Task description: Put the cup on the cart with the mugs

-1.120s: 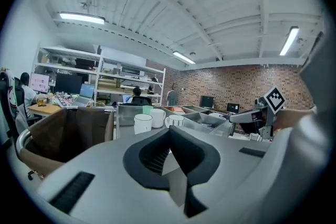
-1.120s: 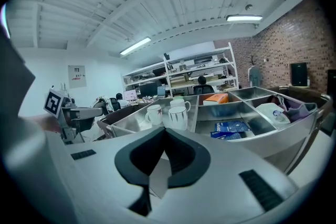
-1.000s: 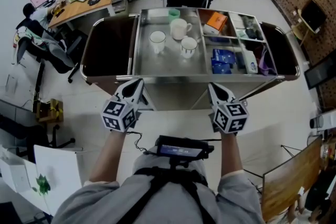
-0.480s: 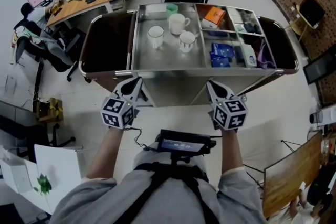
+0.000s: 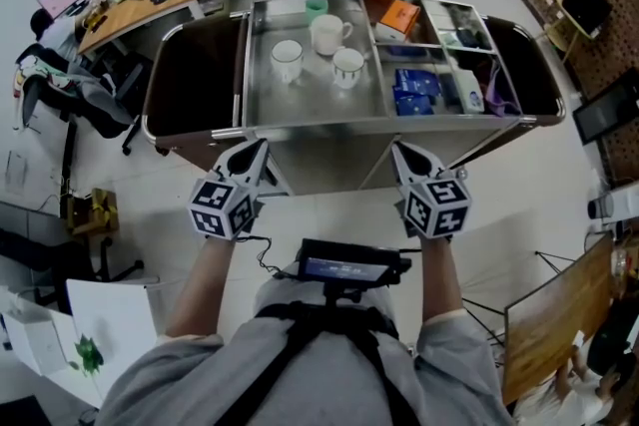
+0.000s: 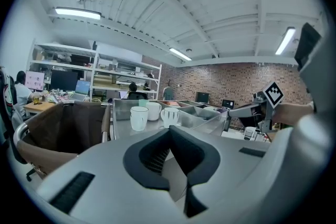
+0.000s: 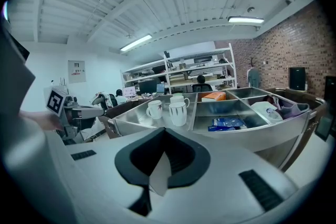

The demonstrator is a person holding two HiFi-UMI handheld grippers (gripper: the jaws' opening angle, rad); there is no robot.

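Ahead of the person, cart: a wide stainless-steel cart [image 5: 389, 123] with a divided top is standing on the pale floor, its front rim lying just beyond both gripper tips.
Left bin: a dark brown bin [image 5: 190, 80] is hanging at the cart's left end, just beside the flat tray.
Tray: the flat steel compartment [image 5: 300, 105] left of centre is carrying all the drinkware.
Right compartments: an orange box [image 5: 399, 16] is lying in a rear compartment, and blue packets [image 5: 411, 93] are lying in the one in front of it.
Left gripper: the grey two-jaw gripper with a square-marker cube [image 5: 256, 153] is hovering short of the front rim, apart from the cart; its jaws are pressing together with nothing between them.
Right gripper: the matching grey gripper [image 5: 403, 155] is hovering level with the left one, well to its right; its jaws are also meeting tip to tip, holding nothing.
Mugs: a large white mug with a handle [image 5: 326, 33] is standing toward the back of the tray, a plain white mug [image 5: 287, 58] is sitting to its front left, and a white mug with dark vertical stripes [image 5: 347, 67] is sitting to its front right, all upright and near one another.
Cup: a small pale green cup [image 5: 317, 7] is standing upright on the cart at the tray's back edge, just behind the large mug.
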